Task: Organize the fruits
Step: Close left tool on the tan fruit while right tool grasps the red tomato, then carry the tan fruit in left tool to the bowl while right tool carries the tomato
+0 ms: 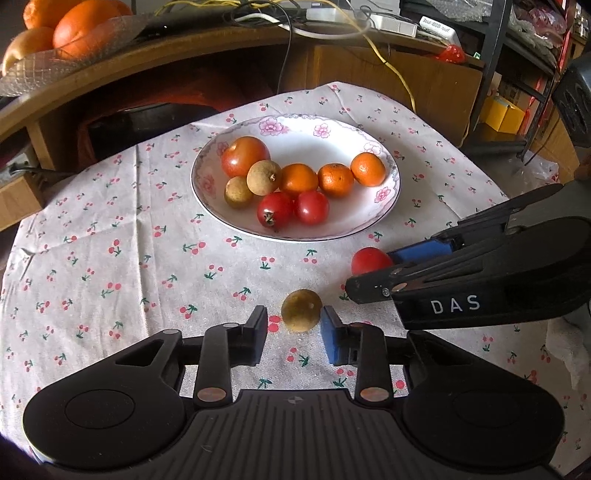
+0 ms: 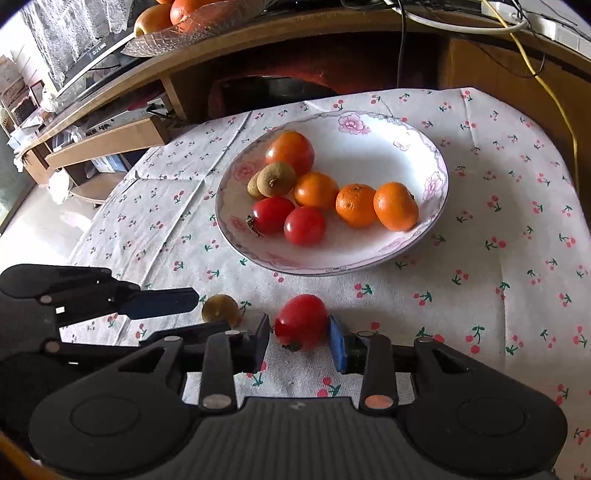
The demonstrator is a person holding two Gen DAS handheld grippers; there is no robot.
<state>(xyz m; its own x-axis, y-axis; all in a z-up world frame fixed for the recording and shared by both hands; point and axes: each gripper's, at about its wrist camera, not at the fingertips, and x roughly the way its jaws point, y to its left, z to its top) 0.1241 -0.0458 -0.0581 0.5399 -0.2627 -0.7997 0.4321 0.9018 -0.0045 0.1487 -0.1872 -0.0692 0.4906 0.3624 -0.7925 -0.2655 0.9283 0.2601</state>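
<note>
A brown longan [image 1: 301, 310] lies on the cherry-print cloth at the tips of my left gripper [image 1: 293, 325], which is open; the blue pad is beside the fruit and a gap shows on the other side. My right gripper [image 2: 300, 328] is shut on a small red tomato [image 2: 301, 321] that rests on the cloth, its fingers against both sides. The white flowered plate [image 1: 295, 236] beyond holds several tomatoes, small oranges and two longans. In the right wrist view the left gripper [image 2: 212, 312] and the longan [image 2: 221, 308] sit to the left.
The cloth-covered table [image 1: 110, 258] ends at a wooden desk [image 1: 184, 48] behind it, with cables and a glass bowl of oranges [image 1: 70, 29] on top. The two grippers are close side by side at the near edge.
</note>
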